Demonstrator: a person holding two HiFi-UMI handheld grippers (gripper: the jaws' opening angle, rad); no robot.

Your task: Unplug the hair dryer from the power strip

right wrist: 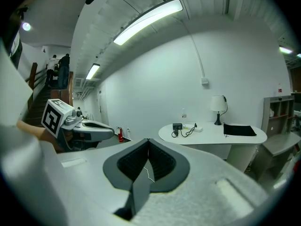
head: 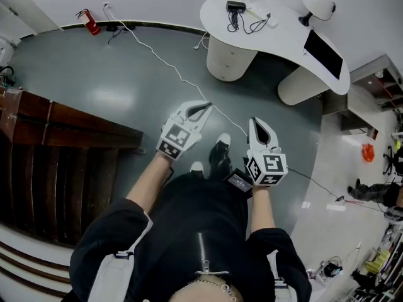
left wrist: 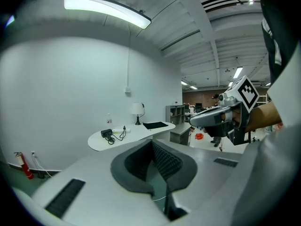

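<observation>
A black hair dryer [head: 236,6] lies on the white curved table [head: 286,36] far ahead, with its dark cord looped beside a white power strip [head: 263,17]. In the left gripper view the hair dryer [left wrist: 107,133] and the strip [left wrist: 120,131] look small and distant; the right gripper view shows the dryer [right wrist: 177,126] and the strip [right wrist: 191,127] as well. My left gripper [head: 206,107] and right gripper [head: 255,122] are held side by side over the grey floor, well short of the table. Both are shut, with nothing between the pads. Each shows in the other's view: the right gripper [left wrist: 207,118] and the left gripper [right wrist: 107,132].
A white lamp [head: 318,4] and a black mat [head: 323,53] share the table. A thin white cord [head: 165,60] crosses the floor from the wall socket toward my feet. A red fire extinguisher [head: 90,22] stands by the wall. Dark wooden stairs [head: 63,150] lie on the left, clutter at the right.
</observation>
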